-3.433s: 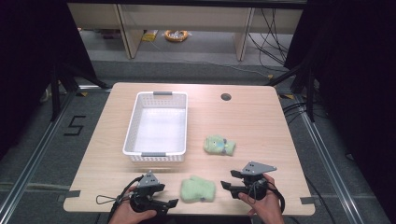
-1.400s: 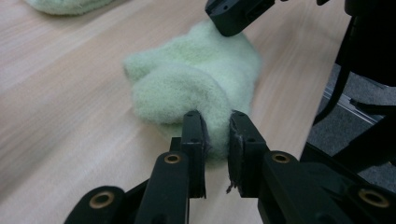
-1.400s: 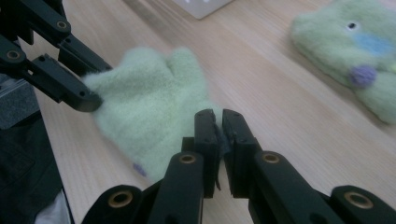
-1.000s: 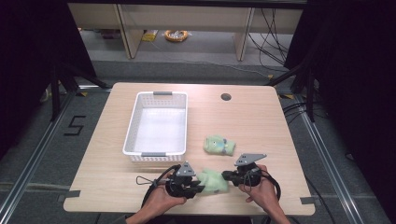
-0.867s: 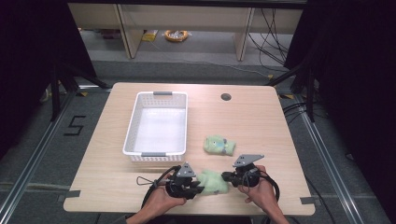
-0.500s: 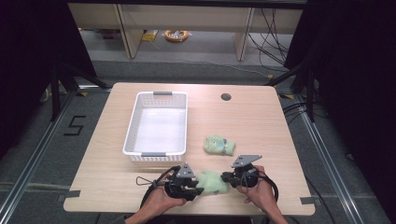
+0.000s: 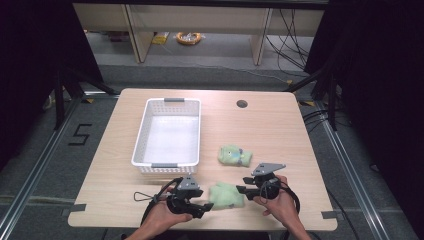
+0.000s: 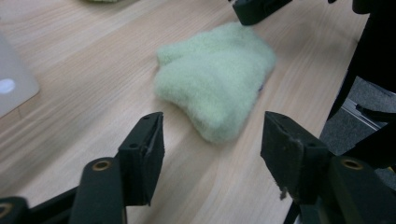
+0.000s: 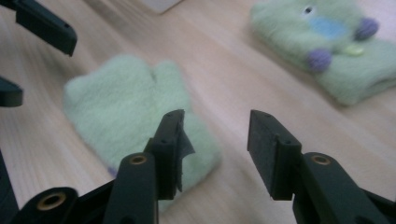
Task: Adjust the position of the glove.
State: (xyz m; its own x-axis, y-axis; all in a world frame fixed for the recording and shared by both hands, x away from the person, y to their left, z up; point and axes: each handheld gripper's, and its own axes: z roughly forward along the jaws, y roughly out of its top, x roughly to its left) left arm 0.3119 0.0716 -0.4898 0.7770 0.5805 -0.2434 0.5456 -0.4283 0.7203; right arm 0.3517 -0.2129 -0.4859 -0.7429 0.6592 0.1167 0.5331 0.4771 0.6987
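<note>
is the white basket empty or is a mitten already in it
Empty: the white basket shows a bare floor, and both green mittens lie on the table.

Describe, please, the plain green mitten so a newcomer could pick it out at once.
Start at the white basket on the wooden table, then look toward the near edge. The plain green mitten lies there; unlike the other mitten, it shows no face.
</note>
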